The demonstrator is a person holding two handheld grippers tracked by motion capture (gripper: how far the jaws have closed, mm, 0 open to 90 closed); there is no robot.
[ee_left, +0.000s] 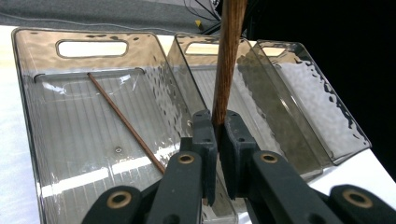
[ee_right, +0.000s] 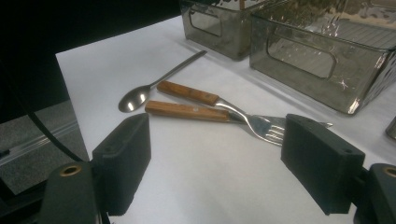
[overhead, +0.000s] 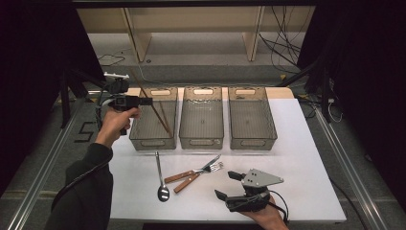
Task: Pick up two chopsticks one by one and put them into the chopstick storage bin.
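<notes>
The left gripper (ee_left: 218,135) clenches a chopstick (ee_left: 228,60) over the left bin (overhead: 153,120), where another chopstick (ee_left: 126,123) lies, while the right gripper (ee_right: 219,163) rests on the table (overhead: 297,158) with jaws wide apart near two forks (ee_right: 210,109) and a spoon (ee_right: 140,95).

Three bins (overhead: 201,117), two chopsticks (ee_left: 126,122), two forks (ee_right: 196,112), one spoon (overhead: 162,184).

A thin dark-brown wooden chopstick (ee_left: 228,60) stands nearly upright, its lower end pinched between the left gripper's closed jaws. Its twin chopstick (ee_left: 125,122) lies slanted in the smoky clear plastic bin (ee_left: 32,121) just beyond those jaws.
</notes>
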